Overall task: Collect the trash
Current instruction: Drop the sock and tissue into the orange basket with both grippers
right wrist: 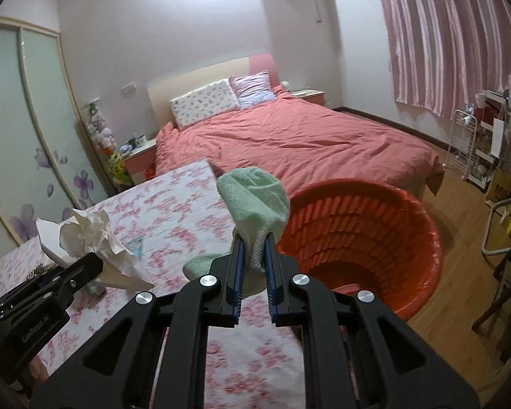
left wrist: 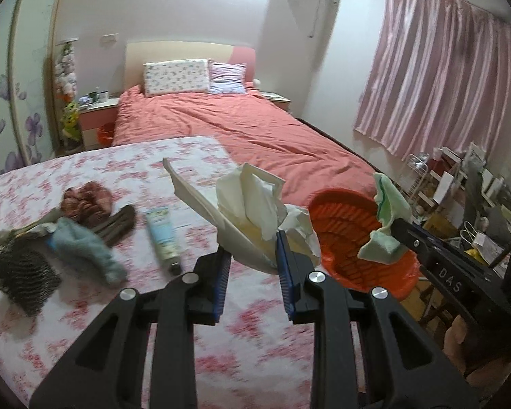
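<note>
Crumpled paper (left wrist: pixel 252 204) clamped in left gripper (left wrist: pixel 253 255), held above the floral table (left wrist: pixel 85 306), just short of the orange bin (right wrist: pixel 422 218); green cloth (right wrist: pixel 255 197) pinched in narrow right gripper (right wrist: pixel 253 255) by the bin rim; carry both over the opening before releasing; leave the tube (left wrist: pixel 161 238) and the clothes.

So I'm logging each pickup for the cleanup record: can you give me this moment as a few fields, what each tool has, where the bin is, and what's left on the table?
left tool: shut on crumpled white paper
right tool: shut on green cloth
bin: orange basket, beside the table edge, ahead of both tools
table: floral cover
left on table: tube, blue cloth, brown fabric, dark mesh item
</note>
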The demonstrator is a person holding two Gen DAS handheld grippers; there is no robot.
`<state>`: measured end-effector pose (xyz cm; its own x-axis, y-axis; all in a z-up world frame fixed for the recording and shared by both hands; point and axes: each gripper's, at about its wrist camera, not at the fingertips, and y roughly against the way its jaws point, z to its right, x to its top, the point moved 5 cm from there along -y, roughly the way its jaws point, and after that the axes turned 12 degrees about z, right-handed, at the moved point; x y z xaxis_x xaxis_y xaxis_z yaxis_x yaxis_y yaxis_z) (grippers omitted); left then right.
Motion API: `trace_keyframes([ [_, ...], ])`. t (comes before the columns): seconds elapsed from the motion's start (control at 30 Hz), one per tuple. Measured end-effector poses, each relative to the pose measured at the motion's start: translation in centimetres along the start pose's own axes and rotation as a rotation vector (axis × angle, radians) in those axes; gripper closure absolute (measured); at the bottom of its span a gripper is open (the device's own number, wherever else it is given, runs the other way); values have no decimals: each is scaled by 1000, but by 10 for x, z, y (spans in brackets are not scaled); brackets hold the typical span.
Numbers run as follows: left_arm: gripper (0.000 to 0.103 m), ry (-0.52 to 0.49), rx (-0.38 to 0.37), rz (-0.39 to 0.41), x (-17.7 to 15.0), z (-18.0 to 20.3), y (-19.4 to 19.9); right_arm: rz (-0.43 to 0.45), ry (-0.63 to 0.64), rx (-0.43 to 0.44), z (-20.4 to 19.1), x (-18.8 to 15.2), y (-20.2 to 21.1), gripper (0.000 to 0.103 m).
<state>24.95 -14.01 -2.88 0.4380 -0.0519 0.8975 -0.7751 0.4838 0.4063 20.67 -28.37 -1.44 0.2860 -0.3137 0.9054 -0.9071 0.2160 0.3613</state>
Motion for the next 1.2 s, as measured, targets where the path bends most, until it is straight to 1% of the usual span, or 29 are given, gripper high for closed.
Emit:
trace_keyframes([
  [0.4, 77, -107, -144, -19, 6, 82, -48, 19, -79, -93, 63, 9, -17, 91],
  [0.5, 76, -145, -163, -33, 2, 100, -63, 20, -100, -114, 78, 10, -23, 91],
  [0.6, 76, -196, -154, -44, 0, 115, -79, 27, -102, -136, 92, 13, -27, 91],
  [0.7, 76, -257, -146, -44, -3, 127, -92, 27, -100, -153, 96, 12, -32, 91],
  [0.8, 76, -294, -147, -49, -6, 138, -101, 21, -108, -160, 102, 11, -37, 91],
  [0.87, 74, -315, -137, -65, -9, 143, -110, 12, -120, -158, 105, 10, -41, 90],
  [0.9, 72, -320, -133, -70, -10, 144, -113, 8, -125, -156, 107, 10, -41, 90],
  [0.97, 66, -326, -125, -78, -11, 143, -117, -3, -147, -145, 111, 8, -42, 87],
  [1.03, 58, -327, -117, -85, -12, 141, -121, -13, -162, -143, 115, 6, -43, 77],
  [1.07, 58, -324, -111, -90, -14, 139, -123, -15, -168, -146, 117, 6, -42, 76],
  [1.13, 56, -309, -104, -106, -16, 133, -126, -20, -173, -148, 118, 5, -41, 67],
  [1.2, 54, -297, -91, -114, -17, 125, -126, -19, -170, -154, 117, 5, -39, 63],
])
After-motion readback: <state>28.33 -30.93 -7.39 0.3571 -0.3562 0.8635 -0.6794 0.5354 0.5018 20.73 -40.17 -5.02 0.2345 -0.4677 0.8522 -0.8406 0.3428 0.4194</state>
